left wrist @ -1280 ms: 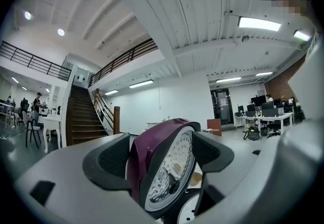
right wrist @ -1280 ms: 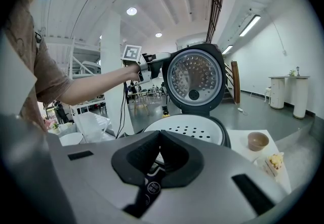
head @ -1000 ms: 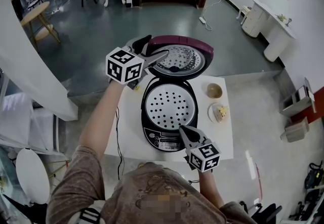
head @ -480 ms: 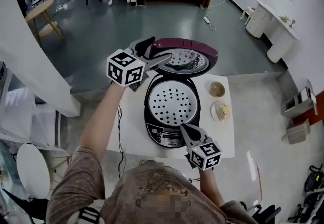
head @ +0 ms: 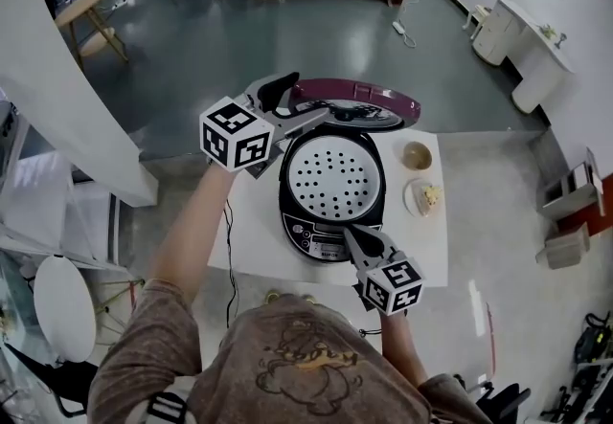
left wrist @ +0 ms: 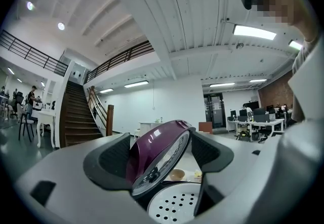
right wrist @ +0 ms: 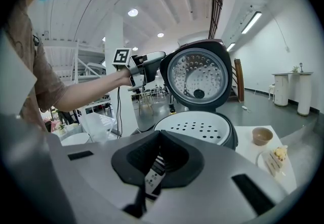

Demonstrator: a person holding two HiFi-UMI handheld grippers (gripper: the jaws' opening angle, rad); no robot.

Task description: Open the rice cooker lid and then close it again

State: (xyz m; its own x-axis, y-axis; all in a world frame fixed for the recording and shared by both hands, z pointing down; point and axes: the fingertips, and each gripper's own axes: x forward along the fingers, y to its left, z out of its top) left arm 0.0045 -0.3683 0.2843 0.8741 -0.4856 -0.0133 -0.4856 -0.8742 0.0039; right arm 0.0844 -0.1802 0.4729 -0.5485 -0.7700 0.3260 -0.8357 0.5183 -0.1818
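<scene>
The cooker (head: 330,185) sits mid-counter (head: 428,255). Its purple lid (head: 362,104) stands upright at the far side, above a perforated tray (head: 333,173). The left gripper (head: 305,112) has its fingers (left wrist: 114,160) astride the lid's left rim, one on the purple shell and one at the inner plate, apparently pinching it. The right gripper (head: 351,236) is clenched on nothing, its tips at the panel on the cooker's near face.

The main risks come from where the lid is held. The hold is at one side of the rim, off the hinge's middle, so pulling the lid down and nearer could twist it. The glossy shell could also slip free, and a lid released partway would probably slam onto the tray. If the fingers ride all the way down, the inner one may get caught between lid and pot rim and stop the latch from catching. A hard push could skid the cooker toward the near edge. It could also go right into the bowl (head: 416,156) and plate (head: 422,196), which sit just beside it. The right tips might press a panel button by accident
</scene>
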